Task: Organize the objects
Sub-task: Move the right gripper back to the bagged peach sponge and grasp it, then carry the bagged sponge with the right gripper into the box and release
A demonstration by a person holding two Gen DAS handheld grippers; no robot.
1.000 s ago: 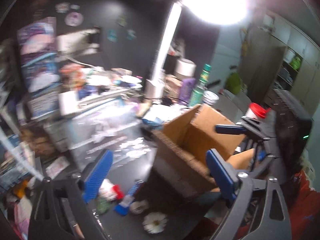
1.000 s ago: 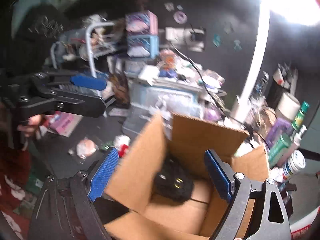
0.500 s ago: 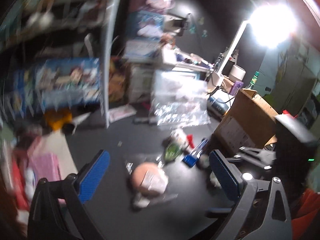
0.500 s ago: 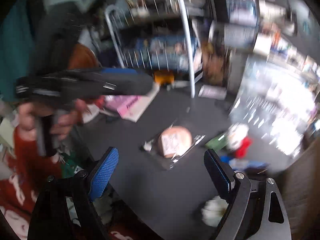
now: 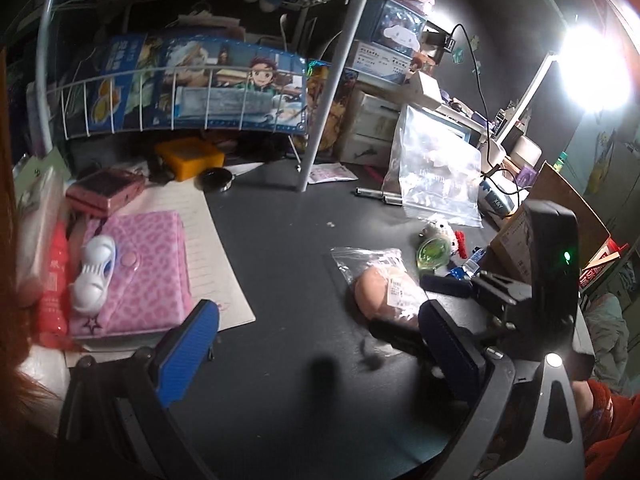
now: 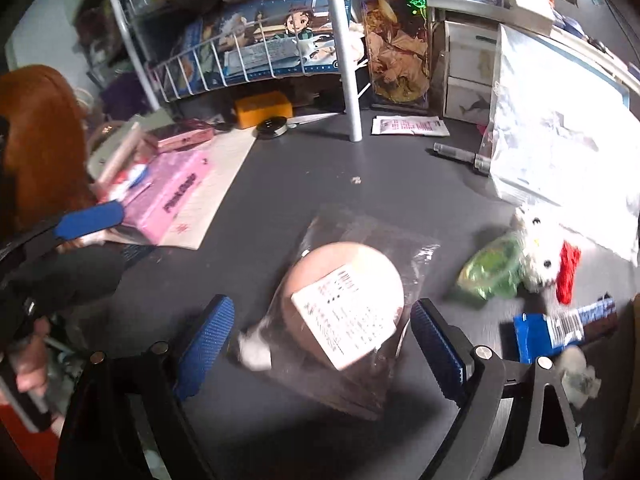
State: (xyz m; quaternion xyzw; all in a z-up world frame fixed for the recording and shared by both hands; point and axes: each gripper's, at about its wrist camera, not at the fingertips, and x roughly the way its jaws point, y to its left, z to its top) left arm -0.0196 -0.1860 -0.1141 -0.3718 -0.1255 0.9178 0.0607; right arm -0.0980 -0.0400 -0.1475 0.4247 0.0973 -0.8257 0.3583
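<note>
A dark desk (image 5: 280, 240) fills both views, with a white wire rack (image 5: 192, 92) standing at its back and a cardboard box (image 5: 560, 208) at its right edge in the left wrist view. A large clear plastic bag (image 6: 560, 128) leans against the stacked boxes behind, and a pink leopard-print pouch (image 5: 148, 272) lies on a sheet of lined paper at the left side. Near the middle of the desk lies a peach-coloured round item in a clear bag (image 6: 348, 304) with a white label on top. The right gripper (image 6: 322, 336) hangs over it with its blue jaws spread wide, one on each side of the bag, not closed on it. The left gripper (image 5: 320, 352) is also spread open and holds nothing, over bare desk to the left of that bag (image 5: 384, 292). Just right of the bag sit a small green trinket (image 6: 492, 272), a white knitted cat doll with a red bow (image 6: 540, 252) touching it, and a blue wrapper (image 6: 560, 328) nearer the camera.
</note>
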